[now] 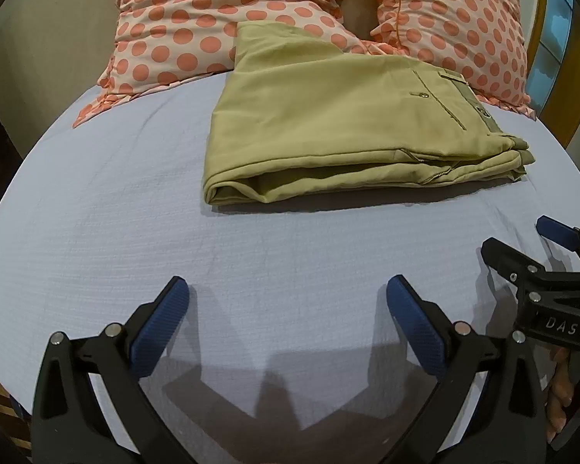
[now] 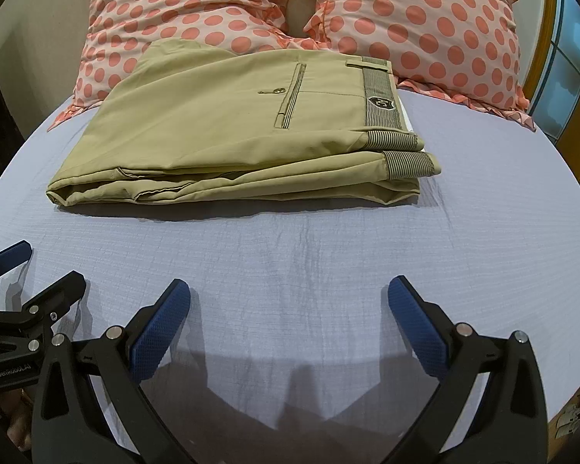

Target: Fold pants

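Khaki pants (image 1: 328,116) lie folded in a flat stack on the pale blue bed sheet (image 1: 135,212), waistband to the right, far edge against the pillows. In the right wrist view the pants (image 2: 220,116) show a back pocket and striped waistband. My left gripper (image 1: 288,294) is open and empty, hovering over bare sheet in front of the pants. My right gripper (image 2: 289,294) is open and empty, also short of the pants. The right gripper shows at the right edge of the left wrist view (image 1: 533,247); the left gripper shows at the left edge of the right wrist view (image 2: 38,270).
Two pink pillows with orange dots (image 1: 181,27) (image 2: 425,27) lean at the head of the bed behind the pants. A window with a yellow frame (image 2: 560,58) is at the right. The bed's edge curves down at left and right.
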The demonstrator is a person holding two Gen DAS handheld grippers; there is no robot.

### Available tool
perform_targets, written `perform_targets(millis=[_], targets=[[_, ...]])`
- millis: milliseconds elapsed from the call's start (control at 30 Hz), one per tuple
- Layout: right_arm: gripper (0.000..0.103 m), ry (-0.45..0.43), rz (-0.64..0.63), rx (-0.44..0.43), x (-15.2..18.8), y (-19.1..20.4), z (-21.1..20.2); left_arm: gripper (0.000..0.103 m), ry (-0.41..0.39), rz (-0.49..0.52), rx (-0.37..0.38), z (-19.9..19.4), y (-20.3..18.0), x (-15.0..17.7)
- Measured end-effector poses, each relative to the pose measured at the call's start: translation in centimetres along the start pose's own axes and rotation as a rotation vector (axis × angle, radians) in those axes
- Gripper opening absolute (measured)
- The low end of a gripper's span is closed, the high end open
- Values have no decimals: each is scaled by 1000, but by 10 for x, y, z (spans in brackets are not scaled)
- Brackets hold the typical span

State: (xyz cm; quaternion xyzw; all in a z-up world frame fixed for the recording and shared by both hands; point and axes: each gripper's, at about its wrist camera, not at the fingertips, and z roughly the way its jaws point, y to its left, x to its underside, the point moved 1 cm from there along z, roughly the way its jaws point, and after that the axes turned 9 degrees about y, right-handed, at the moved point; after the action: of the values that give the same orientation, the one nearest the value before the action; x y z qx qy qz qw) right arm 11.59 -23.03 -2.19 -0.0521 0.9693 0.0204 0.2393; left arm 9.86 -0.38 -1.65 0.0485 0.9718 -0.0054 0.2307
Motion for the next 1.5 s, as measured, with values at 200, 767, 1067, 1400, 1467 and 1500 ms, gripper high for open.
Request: perform_targets(millis=[200,767,1067,1400,1467,1500], targets=[[102,0,0,0,0,0,0,101,-6,-3,-1,0,0,0],[102,0,-1,-1,0,0,0,101,-8,0,-3,1,-1,-1],[102,0,-3,-1,0,-1,0,101,-11,1,-5,1,-3,-1],[102,-1,-2,-1,0,-1,0,101,-8,4,-3,2,-4,-1],[102,0,-3,-1,0,-1,0,101,-8,4,-4,2,-4,-1],[102,0,-3,-2,0,-1,0,101,-8,4,-4,2,-4,-1]])
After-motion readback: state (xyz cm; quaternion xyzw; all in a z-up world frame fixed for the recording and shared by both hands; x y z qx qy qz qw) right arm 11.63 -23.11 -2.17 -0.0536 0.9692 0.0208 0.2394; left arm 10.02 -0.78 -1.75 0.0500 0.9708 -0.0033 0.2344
